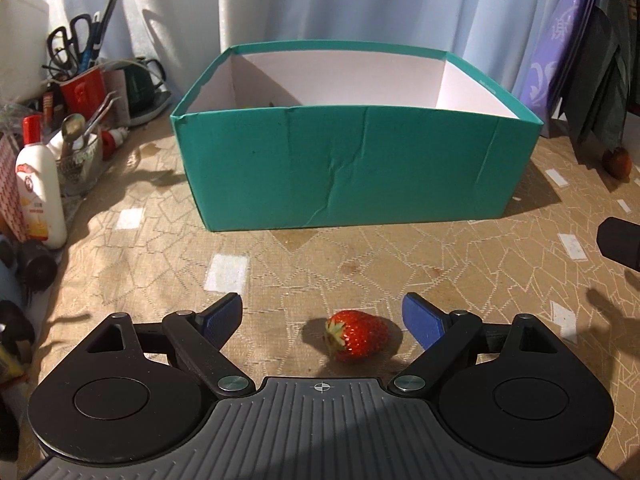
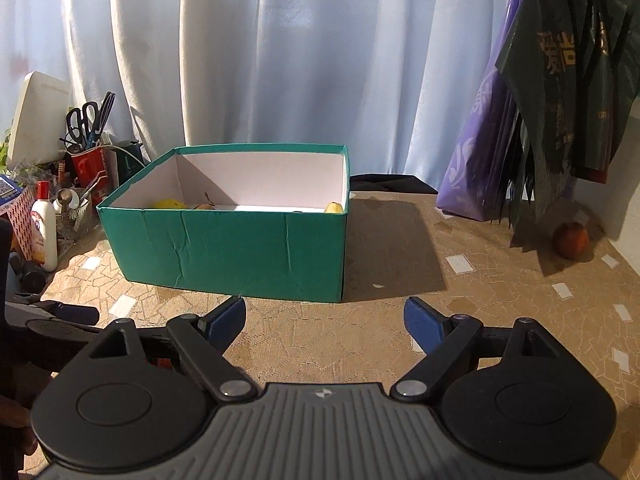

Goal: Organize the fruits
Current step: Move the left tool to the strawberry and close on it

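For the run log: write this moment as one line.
left tool: open over strawberry | right tool: open, empty | box: holds fruit

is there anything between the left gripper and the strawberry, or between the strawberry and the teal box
Nothing visible. The strawberry lies on bare tablecloth just ahead of the open left gripper, and only empty cloth separates it from the teal box, whose near wall it must clear.

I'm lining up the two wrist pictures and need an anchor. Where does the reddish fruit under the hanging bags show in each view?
Left wrist: the reddish fruit sits at the far right edge, on the tablecloth.
Right wrist: the same fruit lies right of centre, below the dark bags.
Shared landmark: the teal box, left of the fruit in both.
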Demonstrator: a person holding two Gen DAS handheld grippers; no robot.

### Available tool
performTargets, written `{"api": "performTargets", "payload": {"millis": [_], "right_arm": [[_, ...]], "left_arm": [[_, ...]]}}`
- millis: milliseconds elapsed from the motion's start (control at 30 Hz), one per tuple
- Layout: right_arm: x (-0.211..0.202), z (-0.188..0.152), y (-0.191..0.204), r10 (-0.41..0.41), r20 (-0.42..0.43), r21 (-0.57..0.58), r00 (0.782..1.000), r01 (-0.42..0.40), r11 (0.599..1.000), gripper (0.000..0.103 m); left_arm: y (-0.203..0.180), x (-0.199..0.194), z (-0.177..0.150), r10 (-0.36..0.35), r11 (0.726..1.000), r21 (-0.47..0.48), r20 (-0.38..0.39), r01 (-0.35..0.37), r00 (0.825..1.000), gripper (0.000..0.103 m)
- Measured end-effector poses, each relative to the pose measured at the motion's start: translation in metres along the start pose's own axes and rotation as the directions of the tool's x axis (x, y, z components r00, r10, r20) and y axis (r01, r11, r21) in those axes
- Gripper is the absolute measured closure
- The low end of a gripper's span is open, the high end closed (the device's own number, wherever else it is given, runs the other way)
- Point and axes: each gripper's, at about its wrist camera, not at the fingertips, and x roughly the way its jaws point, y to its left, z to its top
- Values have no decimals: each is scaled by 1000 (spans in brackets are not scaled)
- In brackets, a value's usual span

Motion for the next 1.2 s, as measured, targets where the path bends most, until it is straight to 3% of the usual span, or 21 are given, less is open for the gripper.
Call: {"api": "performTargets", "payload": {"millis": [267,533,667,833,1000,1200], "right_arm": [[3,-2,-1,-1,-22,2,1000,1,1000,16],[5,-3,-2,2,-31,3,1000,-2,1000,16],[6,-4,-3,-2,-34,5,999,2,1000,16],[5,-6,-5,-11,-42,5,999,11,1000,16],[5,-8,-7,-14,-54,7,998,15,1000,16],[8,-19,-2,26,-120,-17,992,-28,999,16]], "left_arm": [[-14,14,-4,-9,1000,24,-36,10,999,20],[-11,29,-7,-20,1000,-15,-103,19,994,32],[-11,29,-8,-15,1000,-21,-95,14,995,35],[-9,27,-6,-45,998,-39,-92,42,995,59],[-7,22,-4,-55,997,-49,-89,51,994,60],[-1,-9,10,-60,997,-54,-4,60,998,60]]}}
